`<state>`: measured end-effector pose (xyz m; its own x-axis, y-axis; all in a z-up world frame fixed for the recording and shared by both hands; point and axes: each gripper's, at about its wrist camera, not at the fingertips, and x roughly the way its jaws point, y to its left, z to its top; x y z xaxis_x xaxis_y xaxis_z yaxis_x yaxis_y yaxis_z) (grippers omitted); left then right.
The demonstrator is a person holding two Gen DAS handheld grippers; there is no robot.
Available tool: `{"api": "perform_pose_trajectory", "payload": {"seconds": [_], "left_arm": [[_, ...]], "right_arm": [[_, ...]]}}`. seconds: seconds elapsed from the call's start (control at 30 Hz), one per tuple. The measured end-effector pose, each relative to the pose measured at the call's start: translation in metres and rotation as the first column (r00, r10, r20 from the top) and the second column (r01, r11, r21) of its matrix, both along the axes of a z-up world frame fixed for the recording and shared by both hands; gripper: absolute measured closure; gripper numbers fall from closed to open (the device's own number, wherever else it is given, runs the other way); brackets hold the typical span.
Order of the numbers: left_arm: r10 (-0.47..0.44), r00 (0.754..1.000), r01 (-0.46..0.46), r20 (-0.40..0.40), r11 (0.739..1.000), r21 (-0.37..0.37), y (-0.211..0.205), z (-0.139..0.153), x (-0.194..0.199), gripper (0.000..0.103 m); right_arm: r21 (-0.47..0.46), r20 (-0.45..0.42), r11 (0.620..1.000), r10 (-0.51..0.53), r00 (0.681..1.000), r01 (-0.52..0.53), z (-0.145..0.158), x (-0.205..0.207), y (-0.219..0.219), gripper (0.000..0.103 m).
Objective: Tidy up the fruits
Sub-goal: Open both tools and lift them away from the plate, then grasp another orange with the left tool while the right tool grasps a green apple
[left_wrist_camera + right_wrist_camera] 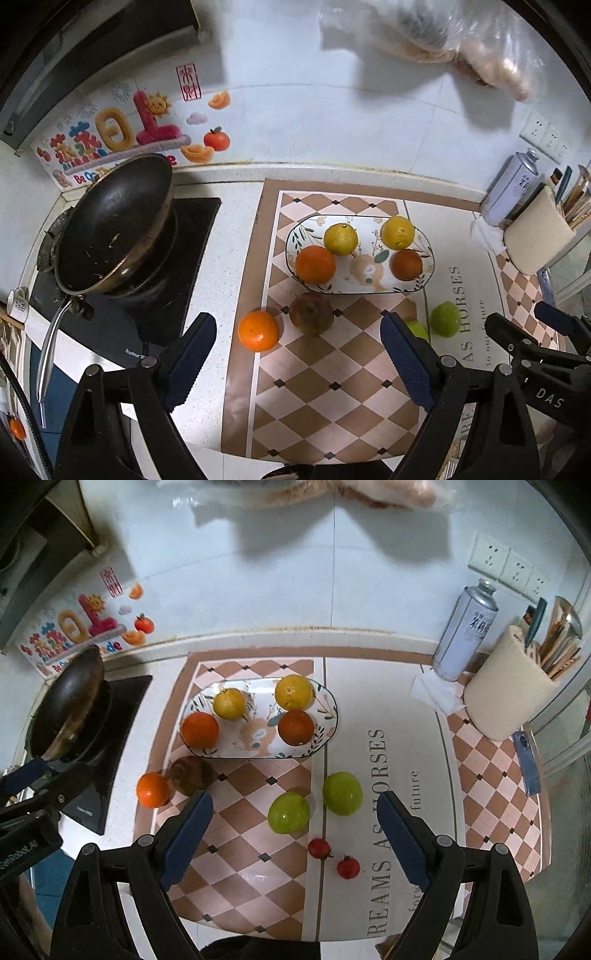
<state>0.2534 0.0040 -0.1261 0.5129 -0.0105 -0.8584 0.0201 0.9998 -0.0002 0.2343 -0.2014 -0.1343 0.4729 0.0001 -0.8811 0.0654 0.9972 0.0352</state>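
Your checkered mat (258, 867) covers the counter, its lettering running sideways along the pale band. On it sits the oval plate (325, 701), long axis running left to right, holding two yellow citrus (229, 703) at the back and two oranges (200, 729) at the front. Left of it, a black wok (110, 229) tilts on the stove. Just in front of the plate's left end lie a brownish apple (188, 775) and a loose orange (153, 789), touching. Two green apples (342, 793) rest near the middle, two cherry tomatoes (319, 848) nearer you, stems pointing right. Your left gripper (298, 363) and right gripper (295, 843) both hover spread wide, holding nothing.
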Motion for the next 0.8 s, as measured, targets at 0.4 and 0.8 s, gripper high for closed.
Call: {"api": "perform_pose_trajectory", "payload": {"seconds": [0.4,0.8], "left_arm": [[0.002,0.997,-0.002,0.074,1.0,-0.003,-0.003,0.027,-0.034,0.012],[0.022,1.0,-0.021,0.02,0.999,-0.028,0.002,0.013,-0.02,0.002]], "right_arm": [[0.031,0.086,1.0,-0.002,0.996,-0.001,0.038,-0.038,-0.003,0.01],[0.147,0.018,0.989,-0.025,1.0,0.023,0.008,-0.024,-0.021,0.01]]}}
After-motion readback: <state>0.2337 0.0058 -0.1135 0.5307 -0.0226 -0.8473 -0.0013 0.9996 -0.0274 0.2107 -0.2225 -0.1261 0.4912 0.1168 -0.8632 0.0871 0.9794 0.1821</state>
